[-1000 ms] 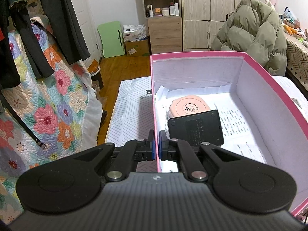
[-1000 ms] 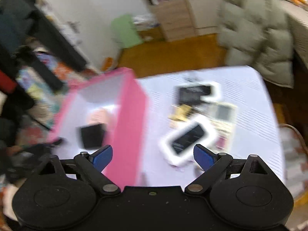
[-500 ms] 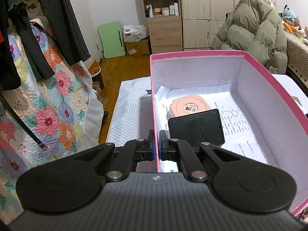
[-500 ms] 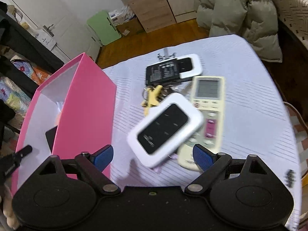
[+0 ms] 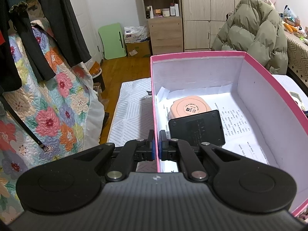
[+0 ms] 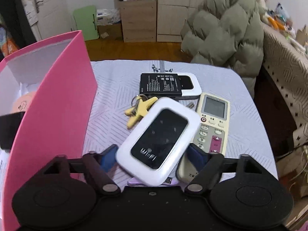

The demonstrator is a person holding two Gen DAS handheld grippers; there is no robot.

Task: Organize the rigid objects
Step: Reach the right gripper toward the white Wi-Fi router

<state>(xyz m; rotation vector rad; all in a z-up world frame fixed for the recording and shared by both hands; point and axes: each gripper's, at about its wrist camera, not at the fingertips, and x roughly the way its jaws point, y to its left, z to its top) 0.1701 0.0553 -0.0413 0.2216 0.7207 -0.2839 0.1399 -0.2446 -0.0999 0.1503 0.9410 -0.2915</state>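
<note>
White plastic wifi router [image 6: 158, 141] sits between the right gripper [image 6: 152, 158], jaws just been closing but not clamped yet. It's propped on the remote [image 6: 211, 129] at 2 o'clock, so it could skid. Left gripper [image 5: 156, 147] is clenched on the pink box [image 5: 269, 80] wall.

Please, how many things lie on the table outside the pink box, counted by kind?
Wifi routers: 2
Battery: 1
Remote: 1
Key bunch: 1
Total: 5; something purple under the near router is too hidden to count.
</note>
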